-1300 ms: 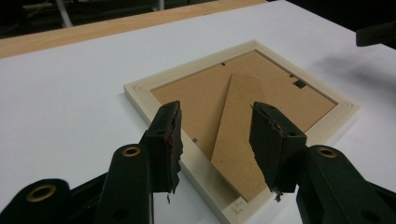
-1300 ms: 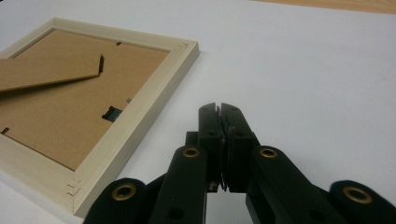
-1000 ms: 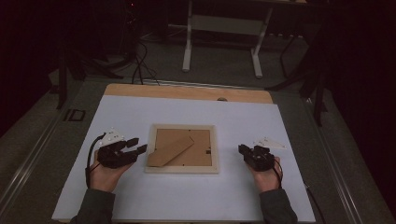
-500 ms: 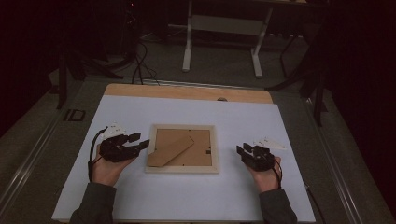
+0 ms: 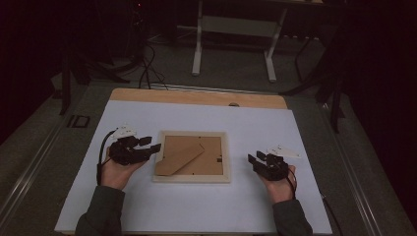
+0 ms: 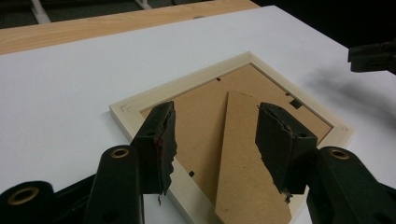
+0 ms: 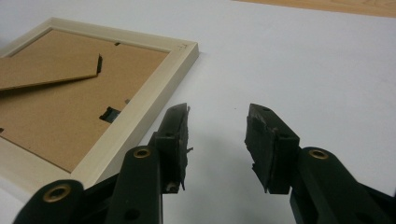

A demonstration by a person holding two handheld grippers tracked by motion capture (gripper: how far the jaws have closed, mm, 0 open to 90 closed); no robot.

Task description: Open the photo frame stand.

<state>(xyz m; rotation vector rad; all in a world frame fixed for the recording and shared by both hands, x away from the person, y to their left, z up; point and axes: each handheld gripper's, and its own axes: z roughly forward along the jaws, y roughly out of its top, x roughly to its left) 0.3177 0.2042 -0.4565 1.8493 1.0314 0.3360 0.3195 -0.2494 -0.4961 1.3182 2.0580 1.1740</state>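
Observation:
A pale wooden picture frame (image 5: 192, 178) lies face down mid-table, its brown backing board (image 5: 209, 150) up, with a cardboard stand flap (image 5: 179, 160) slanting across it. My left gripper (image 5: 150, 144) is at the frame's left edge, open. In the left gripper view its jaws (image 6: 215, 135) straddle the frame's near corner (image 6: 187, 81) and the flap (image 6: 243, 154), gripping nothing. My right gripper (image 5: 255, 158) rests a short way to the right of the frame, open. In the right gripper view (image 7: 217, 128) there is bare white table between its jaws, and the frame rim (image 7: 154, 88) lies just to their left.
A white sheet (image 5: 196, 211) covers the table, with a bare wooden strip (image 5: 196, 97) along the far edge. Beyond it on the dark floor stand a metal table base (image 5: 236, 29) and cables (image 5: 145, 64). The right gripper (image 6: 371, 56) appears far off in the left gripper view.
The left gripper has moved slightly forward and toward the frame's left edge. The right gripper has hardly moved.

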